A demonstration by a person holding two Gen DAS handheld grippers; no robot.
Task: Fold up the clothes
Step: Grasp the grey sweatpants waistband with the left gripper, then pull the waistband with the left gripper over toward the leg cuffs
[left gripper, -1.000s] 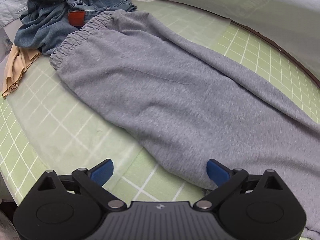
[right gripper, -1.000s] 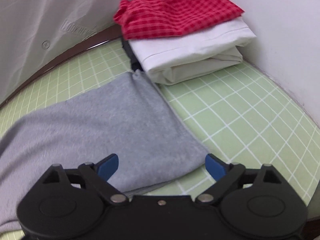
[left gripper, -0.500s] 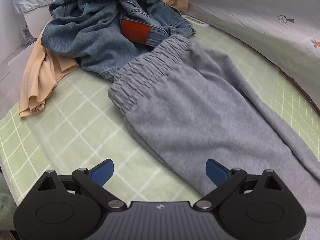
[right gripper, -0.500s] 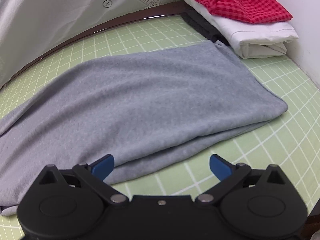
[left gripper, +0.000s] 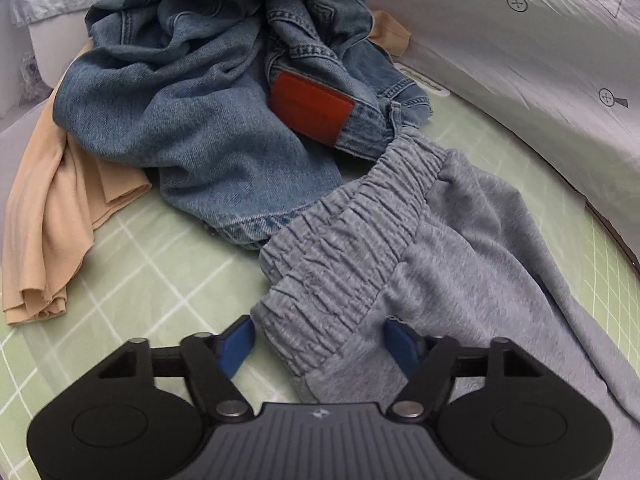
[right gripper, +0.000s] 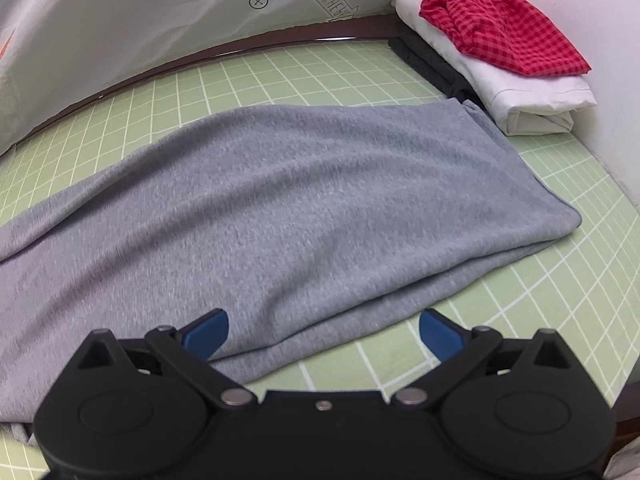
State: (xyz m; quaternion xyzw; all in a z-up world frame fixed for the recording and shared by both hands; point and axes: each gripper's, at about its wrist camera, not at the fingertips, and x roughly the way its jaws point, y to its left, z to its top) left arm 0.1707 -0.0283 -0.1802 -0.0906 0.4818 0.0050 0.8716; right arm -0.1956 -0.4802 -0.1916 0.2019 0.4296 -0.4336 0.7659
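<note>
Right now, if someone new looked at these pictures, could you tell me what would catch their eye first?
Probably the grey sweatpants stretched along the green checked sheet, their elastic waistband sitting between the open fingers of the left gripper. Next, the crumpled jeans with a bright red patch just beyond it, and the red checked cloth atop a folded white stack in the far right corner.

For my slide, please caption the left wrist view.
Open left gripper straddles the grey sweatpants waistband, beside crumpled jeans.
</note>
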